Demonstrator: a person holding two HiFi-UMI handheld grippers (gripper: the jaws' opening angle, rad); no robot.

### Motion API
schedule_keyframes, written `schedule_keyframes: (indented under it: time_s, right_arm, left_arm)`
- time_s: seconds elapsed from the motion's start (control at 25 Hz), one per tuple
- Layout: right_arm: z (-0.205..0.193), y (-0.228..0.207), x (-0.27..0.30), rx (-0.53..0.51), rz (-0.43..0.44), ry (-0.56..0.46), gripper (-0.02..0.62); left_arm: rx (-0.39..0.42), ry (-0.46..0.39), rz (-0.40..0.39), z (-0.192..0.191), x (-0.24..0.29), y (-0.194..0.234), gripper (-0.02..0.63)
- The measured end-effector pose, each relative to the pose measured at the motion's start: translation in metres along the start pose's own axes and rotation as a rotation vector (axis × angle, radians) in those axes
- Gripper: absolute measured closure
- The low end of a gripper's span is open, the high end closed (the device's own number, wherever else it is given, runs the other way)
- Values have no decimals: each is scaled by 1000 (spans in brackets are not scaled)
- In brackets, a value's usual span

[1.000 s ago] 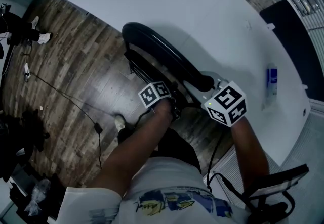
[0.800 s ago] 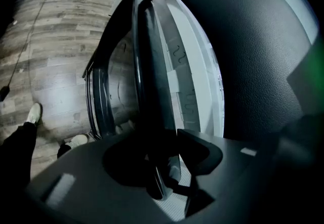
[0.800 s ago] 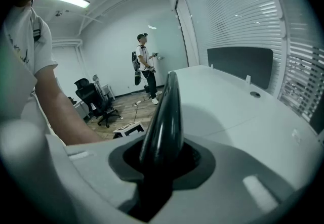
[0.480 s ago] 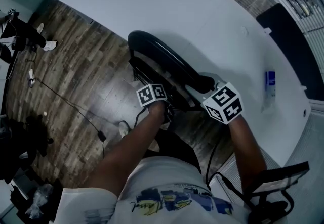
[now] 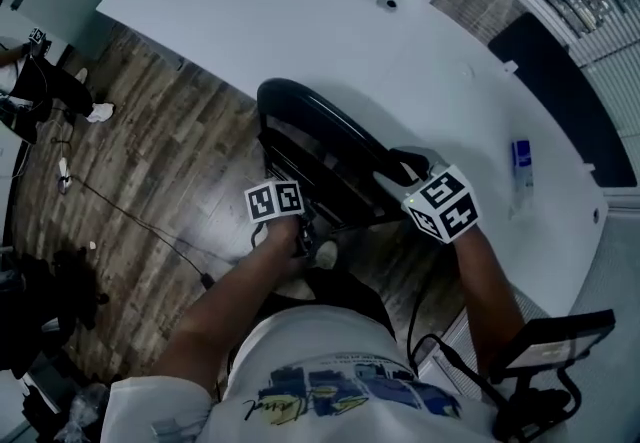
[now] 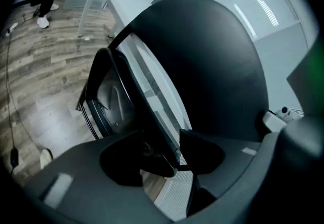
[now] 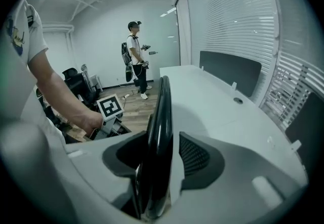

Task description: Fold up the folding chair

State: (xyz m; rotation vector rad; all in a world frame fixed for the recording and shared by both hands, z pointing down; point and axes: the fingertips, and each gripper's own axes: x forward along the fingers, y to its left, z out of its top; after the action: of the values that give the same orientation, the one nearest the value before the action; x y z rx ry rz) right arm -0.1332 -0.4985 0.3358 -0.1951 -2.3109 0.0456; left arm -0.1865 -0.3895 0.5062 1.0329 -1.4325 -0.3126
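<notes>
Head view, chair location: the black folding chair (image 5: 330,116) stands on the plank floor (image 5: 170,151), against the curved near edge of the white worktop (image 5: 300,21).
Left gripper view, left claw (image 6: 161,142): releasing, jaws opening, with a thin edge of the chair frame between them.
Right gripper view, right claw (image 7: 163,142): releasing, jaws opening around the chair's glossy rounded back rim.
Handling: probably rigid, moderately heavy and slick; take hold at the back rim and the frame edge.
Materials: smooth moulded shell, slim dark frame.

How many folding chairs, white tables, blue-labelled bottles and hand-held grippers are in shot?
Folding chair: 1
White table: 1
Blue-labelled bottle: 1
Hand-held gripper: 2 (left hand-held gripper, right hand-held gripper; jaws opening, chair parts between them)
Total: 5
</notes>
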Motion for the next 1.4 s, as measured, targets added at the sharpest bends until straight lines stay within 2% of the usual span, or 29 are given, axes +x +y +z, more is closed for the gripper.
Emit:
schedule_keyframes:
  time_s: [0.12,0.28,0.4,0.64,0.84,0.96,1.16,1.32,1.4]
  right_arm:
    - [5,-3,-13,14,-42,-14,400]
    - [22,-14,-42,62,-154,-81,400]
    - [34,-7,-66,86,-224,-129,400]
    - [43,40,-97,137,-355,-198,400]
    - [35,101,-91,212,-405,-213,400]
    - [30,136,-83,275,-426,-224,400]
    - [28,187,-72,360,-468,-258,404]
    - [29,233,-62,383,-488,-254,445]
    - [33,257,-61,382,-521,-262,515]
  left_arm:
    - [81,-5,-26,8,-23,-9,380]
    - [252,-35,-71,29,-55,-29,380]
    - [374,-64,-85,37,-90,-36,382]
    - [712,-84,-128,50,-158,-67,383]
    - [916,-82,-215,48,-215,-89,406]
    - [997,-87,-268,40,-246,-96,425]
    - [1075,-86,-327,25,-283,-93,504]
    - [1113,-90,-361,13,-316,-80,566]
    - [1121,-101,-388,8,-338,-71,592]
